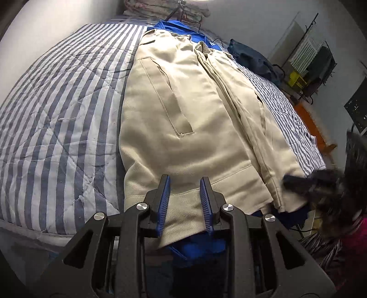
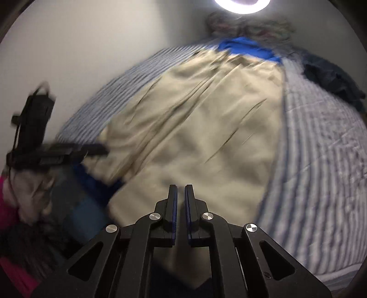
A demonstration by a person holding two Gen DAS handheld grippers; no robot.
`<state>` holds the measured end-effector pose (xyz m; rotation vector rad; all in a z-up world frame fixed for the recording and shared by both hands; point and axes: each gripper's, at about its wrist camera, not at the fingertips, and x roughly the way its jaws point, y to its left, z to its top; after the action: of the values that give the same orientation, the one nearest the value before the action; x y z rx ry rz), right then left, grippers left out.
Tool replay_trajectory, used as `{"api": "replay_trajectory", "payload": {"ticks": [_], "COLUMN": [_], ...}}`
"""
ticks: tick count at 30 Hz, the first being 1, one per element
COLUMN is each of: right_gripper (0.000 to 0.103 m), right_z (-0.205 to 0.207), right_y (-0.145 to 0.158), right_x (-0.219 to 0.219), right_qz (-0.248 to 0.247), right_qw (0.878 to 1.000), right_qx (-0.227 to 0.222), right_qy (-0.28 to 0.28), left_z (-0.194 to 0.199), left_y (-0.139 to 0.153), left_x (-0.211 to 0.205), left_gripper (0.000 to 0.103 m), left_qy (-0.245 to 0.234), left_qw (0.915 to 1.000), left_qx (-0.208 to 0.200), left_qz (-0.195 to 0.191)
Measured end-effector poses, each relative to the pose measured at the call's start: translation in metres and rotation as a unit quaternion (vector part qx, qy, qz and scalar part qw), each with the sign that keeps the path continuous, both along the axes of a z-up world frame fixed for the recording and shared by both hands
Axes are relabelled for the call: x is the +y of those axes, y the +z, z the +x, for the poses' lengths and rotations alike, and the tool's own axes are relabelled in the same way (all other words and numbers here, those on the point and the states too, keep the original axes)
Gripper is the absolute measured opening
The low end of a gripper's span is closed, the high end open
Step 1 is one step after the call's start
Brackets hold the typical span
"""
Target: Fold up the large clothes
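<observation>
Left wrist view: a beige jacket (image 1: pixel 183 119) lies lengthwise down the middle of the frame on a bed covered with a blue-and-white striped quilt (image 1: pixel 57 110). A stitched pocket outline shows on the jacket's left panel, and long folds run down its right side. The jacket's hem reaches the bottom centre of the frame. There the left gripper (image 1: pixel 184 202) sits with its two blue-padded fingers (image 1: pixel 164 201) spread apart, one on each side of a strip of the hem; the pads are not pressing the cloth. Bright blue fabric (image 1: pixel 197 246) peeks out under the hem, and more blue shows at the top of the frame beyond the collar. A dark blue garment (image 1: pixel 252 59) lies bunched at the upper right of the bed. At the lower right edge, the right gripper (image 1: pixel 305 183) appears as a blurred dark shape just beside the jacket's right corner.

Right wrist view, heavily blurred: the same beige jacket (image 2: pixel 201 128) fills the centre, slanting from the lower middle toward the upper right, with the striped quilt (image 2: pixel 321 160) on the right side. The right gripper (image 2: pixel 181 201) is at the bottom centre, its fingers (image 2: pixel 173 204) drawn nearly together with only a narrow gap; whether cloth is pinched between them cannot be told. The left gripper (image 2: pixel 68 151) shows as a dark blur at the left edge, touching or just beside the jacket's corner. A bright ceiling lamp (image 2: pixel 242 3) glows at the top edge.
</observation>
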<state>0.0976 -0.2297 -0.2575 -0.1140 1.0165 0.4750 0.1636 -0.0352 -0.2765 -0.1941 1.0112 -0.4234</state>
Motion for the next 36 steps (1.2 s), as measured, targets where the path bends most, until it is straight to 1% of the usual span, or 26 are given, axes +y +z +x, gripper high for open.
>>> {"api": "replay_trajectory", "payload": {"ticks": [2,3,4,5,6,7,8,9,10,11,12,13,14,15,16,18,20,22,25,27,29,30,31,33,35,36], "right_gripper": [0.006,0.006,0.006,0.009,0.009,0.009,0.012,0.014,0.024,0.042,0.049,0.053,0.053,0.053,0.053,0.053,0.053,0.053,0.053,0.053,0.053,0.053,0.053,0.053,0.053,0.053], "right_z": [-0.010,-0.011,-0.011,-0.008,-0.008,-0.010,-0.011,-0.013,-0.013,-0.010,-0.009,-0.005,0.000,0.005,0.010,0.014,0.018,0.023,0.027,0.030,0.035,0.037,0.035,0.037,0.039,0.040], "right_y": [-0.005,-0.004,-0.001,0.002,0.008,0.016,0.022,0.028,0.036,0.039,0.042,0.044,0.042,0.038,0.033,0.021,0.009,-0.005,-0.018,-0.023,-0.030,-0.032,-0.033,-0.036,-0.038,-0.039], "right_x": [0.007,0.010,0.011,0.010,0.007,0.003,-0.003,-0.011,-0.023,-0.034,-0.046,-0.062,-0.074,-0.087,-0.099,-0.116,-0.126,-0.133,-0.136,-0.135,-0.133,-0.132,-0.131,-0.126,-0.123,-0.119], "right_qz": [-0.023,-0.032,-0.033,-0.028,-0.014,-0.001,0.009,0.016,0.026,0.034,0.045,0.060,0.072,0.094,0.120,0.161,0.187,0.216,0.253,0.268,0.292,0.303,0.311,0.328,0.338,0.344], "right_qw": [0.999,0.999,0.999,0.999,1.000,1.000,1.000,1.000,1.000,0.999,0.998,0.996,0.994,0.990,0.985,0.975,0.966,0.955,0.943,0.938,0.930,0.926,0.923,0.917,0.915,0.913], "right_qx": [-0.038,-0.041,-0.035,-0.026,-0.016,-0.010,-0.009,-0.011,-0.014,-0.015,-0.015,-0.008,0.002,0.018,0.038,0.070,0.095,0.120,0.147,0.157,0.168,0.173,0.177,0.186,0.189,0.192], "right_qy": [0.006,0.006,0.006,0.010,0.016,0.017,0.014,0.006,-0.011,-0.026,-0.044,-0.070,-0.087,-0.105,-0.118,-0.139,-0.153,-0.161,-0.158,-0.154,-0.148,-0.144,-0.139,-0.129,-0.115,-0.106], "left_z": [0.000,0.000,-0.001,0.000,0.000,0.001,0.001,0.001,0.003,0.005,0.010,0.015,0.020,0.025,0.031,0.038,0.040,0.043,0.047,0.049,0.051,0.050,0.050,0.048,0.047,0.047], "left_y": [0.000,0.001,0.004,0.007,0.011,0.016,0.020,0.024,0.028,0.029,0.027,0.024,0.019,0.012,0.003,-0.012,-0.021,-0.023,-0.025,-0.025,-0.026,-0.027,-0.029,-0.029,-0.030,-0.031], "left_x": [-0.001,-0.001,0.000,0.000,0.003,0.009,0.015,0.022,0.034,0.043,0.052,0.060,0.066,0.073,0.078,0.084,0.087,0.088,0.082,0.074,0.068,0.066,0.063,0.061,0.058,0.056], "left_gripper": [0.027,0.027,0.027,0.027,0.027,0.034,0.051,0.060,0.069,0.069,0.069,0.070,0.070,0.070,0.069,0.069,0.069,0.069,0.062,0.060,0.057,0.055,0.050,0.047,0.037,0.035], "left_qy": [-0.004,-0.004,-0.005,-0.007,-0.007,-0.003,0.003,0.014,0.030,0.039,0.045,0.048,0.051,0.053,0.054,0.061,0.067,0.064,0.047,0.032,0.021,0.018,0.015,0.010,0.009,0.009], "left_qw": [1.0000,1.0000,1.0000,1.0000,0.9999,0.9999,0.9998,0.9996,0.9990,0.9984,0.9975,0.9961,0.9940,0.9900,0.9841,0.9731,0.9672,0.9624,0.9614,0.9631,0.9625,0.9615,0.9603,0.9617,0.9621,0.9626], "left_qx": [-0.001,-0.001,0.001,0.004,0.008,0.011,0.013,0.012,0.013,0.017,0.029,0.045,0.063,0.086,0.113,0.151,0.165,0.170,0.178,0.180,0.184,0.187,0.194,0.191,0.193,0.192], "left_qz": [0.002,0.005,0.006,0.005,0.001,-0.007,-0.014,-0.021,-0.030,-0.037,-0.046,-0.058,-0.074,-0.098,-0.126,-0.163,-0.182,-0.202,-0.204,-0.198,-0.198,-0.200,-0.200,-0.196,-0.193,-0.191]}}
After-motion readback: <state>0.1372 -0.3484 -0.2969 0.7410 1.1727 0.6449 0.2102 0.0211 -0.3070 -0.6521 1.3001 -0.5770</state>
